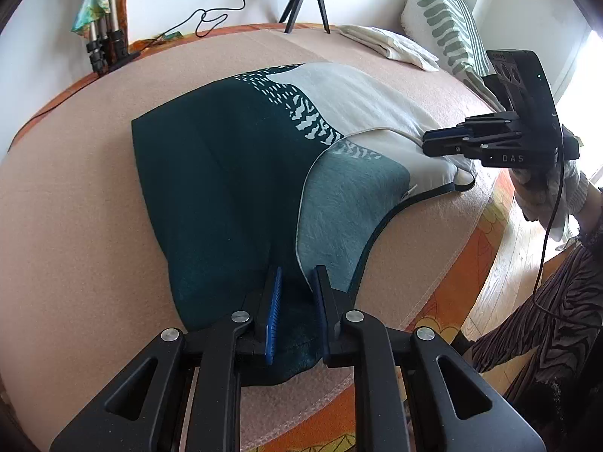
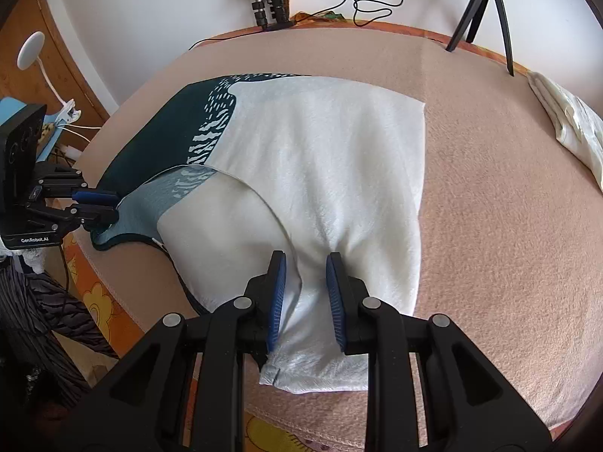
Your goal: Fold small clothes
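A sleeveless top, dark green (image 1: 226, 188) at one end and white (image 2: 320, 150) at the other, lies spread on the pink blanket (image 1: 75, 226). Its near edge is turned up and shows the paler inside (image 1: 339, 203). My left gripper (image 1: 299, 301) is shut on the green shoulder end near the blanket's front edge, with cloth bunched between the blue pads. My right gripper (image 2: 306, 293) is shut on the white shoulder end. Each gripper shows in the other's view, clamped on the fabric: the right gripper (image 1: 444, 139) and the left gripper (image 2: 101, 203).
A folded white cloth (image 1: 392, 47) and a green-striped pillow (image 1: 444, 26) lie at the far right of the bed. A black tripod (image 2: 486, 11) and a cable (image 2: 369, 3) stand at the back edge. The orange sheet edge (image 1: 463, 263) and a person's patterned clothing (image 1: 546, 301) are close by.
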A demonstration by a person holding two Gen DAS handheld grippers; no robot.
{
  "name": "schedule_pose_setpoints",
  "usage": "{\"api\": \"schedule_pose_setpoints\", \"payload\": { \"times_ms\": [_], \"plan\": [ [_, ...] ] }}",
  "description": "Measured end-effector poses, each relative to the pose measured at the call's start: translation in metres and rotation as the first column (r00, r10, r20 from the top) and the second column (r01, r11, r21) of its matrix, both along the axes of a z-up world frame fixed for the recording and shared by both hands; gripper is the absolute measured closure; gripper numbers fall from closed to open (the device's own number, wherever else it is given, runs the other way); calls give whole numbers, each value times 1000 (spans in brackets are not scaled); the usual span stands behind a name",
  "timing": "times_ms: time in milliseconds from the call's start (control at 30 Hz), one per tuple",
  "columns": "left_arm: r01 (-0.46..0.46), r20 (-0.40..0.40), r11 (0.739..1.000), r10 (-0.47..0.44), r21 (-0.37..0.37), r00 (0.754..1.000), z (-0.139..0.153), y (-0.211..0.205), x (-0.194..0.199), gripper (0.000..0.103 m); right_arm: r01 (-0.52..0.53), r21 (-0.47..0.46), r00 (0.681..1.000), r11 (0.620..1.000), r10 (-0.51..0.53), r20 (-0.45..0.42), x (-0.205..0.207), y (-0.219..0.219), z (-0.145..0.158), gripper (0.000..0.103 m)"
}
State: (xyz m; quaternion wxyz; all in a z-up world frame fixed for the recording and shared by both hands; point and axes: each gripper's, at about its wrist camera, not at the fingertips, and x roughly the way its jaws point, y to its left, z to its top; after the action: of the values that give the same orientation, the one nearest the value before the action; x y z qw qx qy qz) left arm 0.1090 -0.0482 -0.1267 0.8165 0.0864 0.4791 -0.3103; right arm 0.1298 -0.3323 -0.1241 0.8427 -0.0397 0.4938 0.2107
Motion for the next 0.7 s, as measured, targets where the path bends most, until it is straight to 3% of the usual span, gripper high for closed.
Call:
{"api": "schedule_pose_setpoints", "payload": {
  "times_ms": [133, 167, 200, 233, 267, 400, 500, 600, 700],
  "plan": [
    [-82, -21, 992, 80, -93, 997, 15, 25, 1, 86, 28, 90, 1000, 996, -29, 12, 0, -20, 21, 79],
    [-113, -28, 986, 110, -122, 994, 19, 33, 2, 77, 46, 121, 999, 992, -49, 20, 0, -27, 26, 71],
    [-144, -35, 977, 140, -156, 990, 23, 42, 3, 59, 73, 144, 996, 987, -78, 30, 1, -34, 30, 64],
    [-179, -37, 965, 176, -191, 984, 27, 52, 5, 49, 108, 165, 992, 980, -116, 42, 2, -43, 32, 53],
    [-210, -40, 953, 206, -218, 978, 29, 61, 7, 40, 143, 192, 987, 971, -154, 44, 4, -52, 32, 49],
    [-312, -128, 903, 286, -294, 949, 27, 88, 28, 40, 287, 352, 958, 891, -274, -88, 19, -86, 15, 49],
    [-383, -204, 861, 331, -333, 921, 20, 106, 52, 40, 347, 411, 938, 843, -308, -161, 20, -99, 4, 49],
    [-438, -261, 828, 363, -350, 894, 14, 117, 80, 40, 371, 419, 928, 828, -312, -205, 17, -103, -3, 49],
    [-451, -285, 810, 362, -374, 887, 12, 117, 103, 40, 382, 422, 922, 822, -307, -238, 11, -103, -10, 48]
  ]
}}
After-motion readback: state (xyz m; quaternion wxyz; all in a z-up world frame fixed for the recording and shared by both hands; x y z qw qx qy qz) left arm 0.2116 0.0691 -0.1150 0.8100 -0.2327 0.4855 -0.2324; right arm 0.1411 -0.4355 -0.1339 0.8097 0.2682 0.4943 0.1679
